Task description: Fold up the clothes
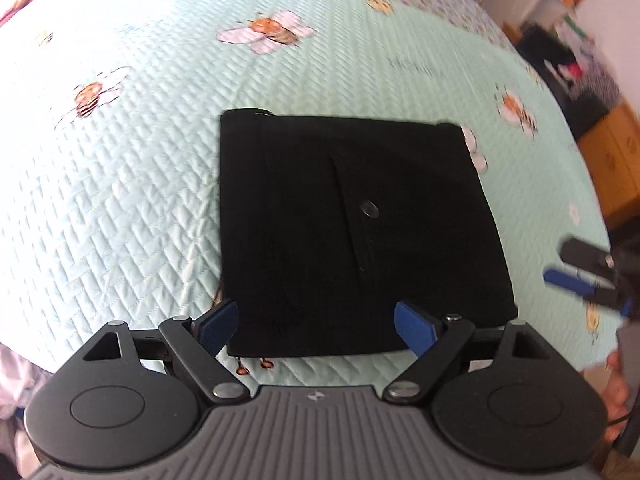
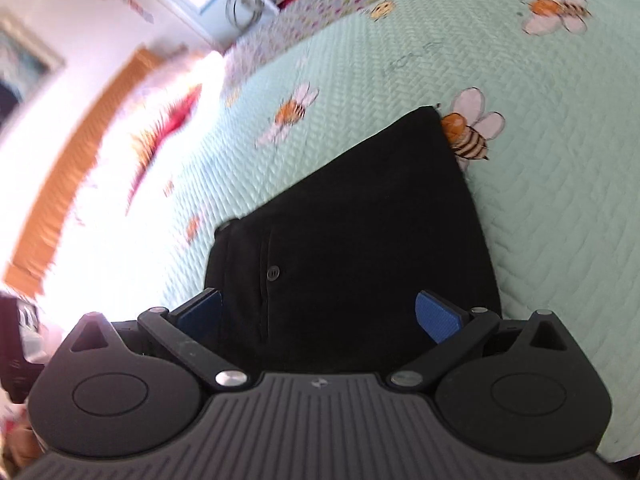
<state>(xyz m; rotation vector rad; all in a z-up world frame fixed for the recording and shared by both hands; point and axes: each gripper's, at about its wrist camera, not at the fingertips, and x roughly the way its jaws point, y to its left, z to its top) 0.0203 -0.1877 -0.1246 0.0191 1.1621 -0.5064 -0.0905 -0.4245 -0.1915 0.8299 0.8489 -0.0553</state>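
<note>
- Black garment (image 1: 360, 232) lies flat on the mint bee-print bedspread (image 1: 140, 168), squared into a compact rectangle with a pocket flap and button (image 1: 370, 209) facing up. It lies folded as the task wants; whether a further fold is due, I can't say.
- Left gripper (image 1: 316, 322) hangs over the near edge, fingers spread wide, grasping nothing.
- Right gripper (image 2: 320, 316) sits over its own side of the cloth, fingers parted too, nothing pinched between them.
- Risk: a blue pad (image 1: 414, 326) dropping low could snag the near edge and drag the layers askew.
- Risk: pinching only the top layer would peel the rectangle open when lifted.
- Risk: the quilted cover may bunch under a sliding pull.
- Containers: shelves and furniture at the room's edge are too blurred to tell what they hold.
</note>
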